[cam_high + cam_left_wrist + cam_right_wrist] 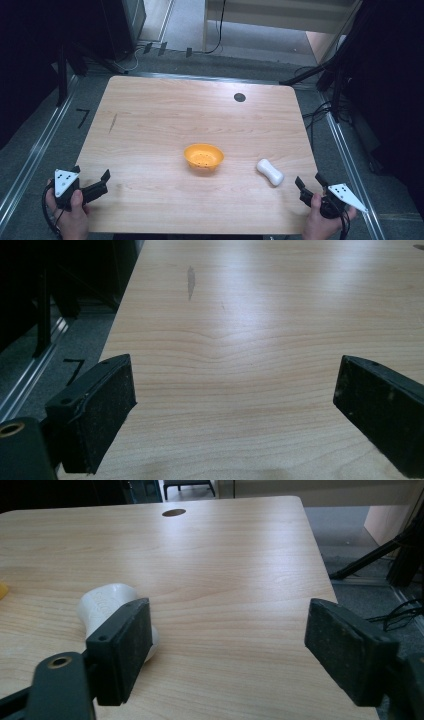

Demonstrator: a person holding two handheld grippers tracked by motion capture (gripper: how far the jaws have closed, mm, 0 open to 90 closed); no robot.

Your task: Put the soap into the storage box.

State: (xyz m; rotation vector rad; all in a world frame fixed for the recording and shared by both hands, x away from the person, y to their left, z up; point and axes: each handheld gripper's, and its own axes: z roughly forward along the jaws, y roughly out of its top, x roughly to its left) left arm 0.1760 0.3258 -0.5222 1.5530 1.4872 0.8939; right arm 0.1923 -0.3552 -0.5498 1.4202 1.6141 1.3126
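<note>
Tabletop (150, 115) of pale wood, seen from above. Near its middle, slightly toward the near edge: orange bowl (203, 156), upright, small holes in its bottom. To the right of that, well apart from it: white dumbbell-shaped object (270, 171), lying on its side, slanted toward the near right corner. Round dark hole (239, 97) near the far edge.

Right gripper (309, 183) held in a hand (320, 222) at the near right corner, just beside the white object, not touching it. Jaws apart, nothing between them. From the right gripper view: same white object (102, 605) partly behind the left pad, off to the side of the gap, bare wood in the gap.

Left gripper (95, 182) held in a hand (74, 217) at the near left corner, well apart from both things. Jaws wide apart, bare wood between the 2 pads.
</note>
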